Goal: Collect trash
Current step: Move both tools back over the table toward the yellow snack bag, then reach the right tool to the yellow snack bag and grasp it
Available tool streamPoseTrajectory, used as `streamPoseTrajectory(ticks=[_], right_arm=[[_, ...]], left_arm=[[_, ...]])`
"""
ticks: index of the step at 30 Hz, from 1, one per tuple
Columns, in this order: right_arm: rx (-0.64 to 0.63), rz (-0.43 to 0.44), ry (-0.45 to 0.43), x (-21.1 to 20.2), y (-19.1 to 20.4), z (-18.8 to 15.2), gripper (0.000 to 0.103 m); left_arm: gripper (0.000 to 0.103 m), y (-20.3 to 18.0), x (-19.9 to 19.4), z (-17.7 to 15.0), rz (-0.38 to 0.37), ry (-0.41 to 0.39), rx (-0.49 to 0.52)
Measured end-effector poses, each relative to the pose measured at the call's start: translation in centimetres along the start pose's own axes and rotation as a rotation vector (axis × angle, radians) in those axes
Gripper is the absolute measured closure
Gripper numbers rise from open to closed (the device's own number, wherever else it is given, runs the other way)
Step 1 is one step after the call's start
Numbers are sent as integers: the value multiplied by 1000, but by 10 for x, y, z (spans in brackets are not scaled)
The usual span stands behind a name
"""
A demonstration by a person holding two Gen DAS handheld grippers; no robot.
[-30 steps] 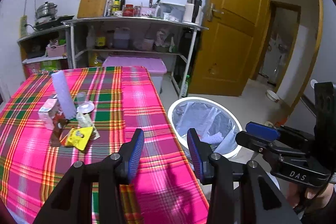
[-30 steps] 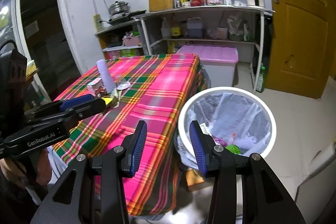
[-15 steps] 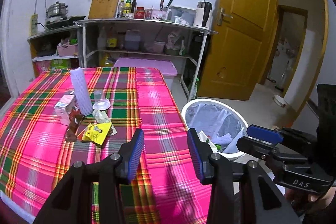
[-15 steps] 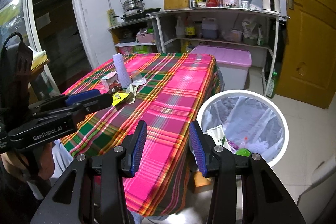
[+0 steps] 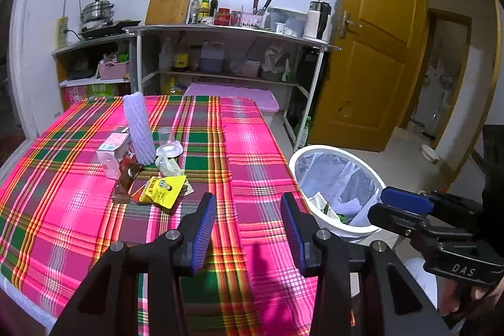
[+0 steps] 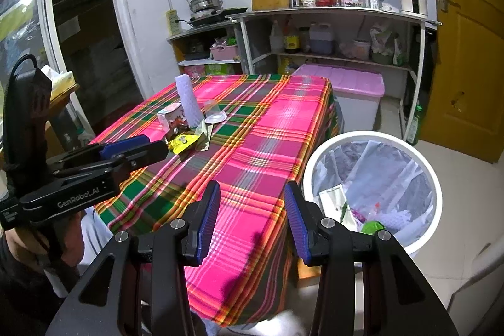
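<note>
The left gripper (image 5: 249,229) has come forward over the worktop (image 5: 78,210), so the pile of trash now lies nearer ahead of it; I judge it approaches for the next pick. Its jaws are spread and hold nothing. The right gripper (image 6: 252,219) hangs near the worktop edge beside the white bin (image 6: 431,175), jaws also apart and empty, touching nothing. The trash sits together on the cloth: a yellow wrapper (image 5: 162,189), a brown wrapper (image 5: 126,178), a pink carton (image 5: 111,153), a white foam sleeve (image 5: 138,128) and a clear cup (image 5: 165,136). Some rubbish already lies in the bin.
</note>
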State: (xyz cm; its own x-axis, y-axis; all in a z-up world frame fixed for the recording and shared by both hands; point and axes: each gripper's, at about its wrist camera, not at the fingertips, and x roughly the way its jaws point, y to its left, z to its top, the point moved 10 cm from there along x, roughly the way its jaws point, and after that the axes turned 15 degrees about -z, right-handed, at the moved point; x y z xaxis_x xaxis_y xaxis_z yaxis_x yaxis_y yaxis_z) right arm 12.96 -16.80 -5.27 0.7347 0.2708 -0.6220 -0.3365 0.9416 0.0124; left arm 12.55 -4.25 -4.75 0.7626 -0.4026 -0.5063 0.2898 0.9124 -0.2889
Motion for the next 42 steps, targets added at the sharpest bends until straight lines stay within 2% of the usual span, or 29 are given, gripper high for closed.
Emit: streamPoseTrajectory(ticks=[11, 20, 33, 42], right_arm=[[35, 29, 4, 5, 3, 4, 60], [-2, 33, -14, 7, 15, 11, 60], [-84, 83, 23, 35, 56, 17, 58], [-72, 80, 54, 58, 60, 24, 58]], left_arm=[[61, 17, -2, -4, 31, 0, -31], [61, 33, -11, -5, 59, -16, -48], [61, 83, -28, -8, 123, -37, -115], [61, 114, -11, 0, 114, -16, -128]])
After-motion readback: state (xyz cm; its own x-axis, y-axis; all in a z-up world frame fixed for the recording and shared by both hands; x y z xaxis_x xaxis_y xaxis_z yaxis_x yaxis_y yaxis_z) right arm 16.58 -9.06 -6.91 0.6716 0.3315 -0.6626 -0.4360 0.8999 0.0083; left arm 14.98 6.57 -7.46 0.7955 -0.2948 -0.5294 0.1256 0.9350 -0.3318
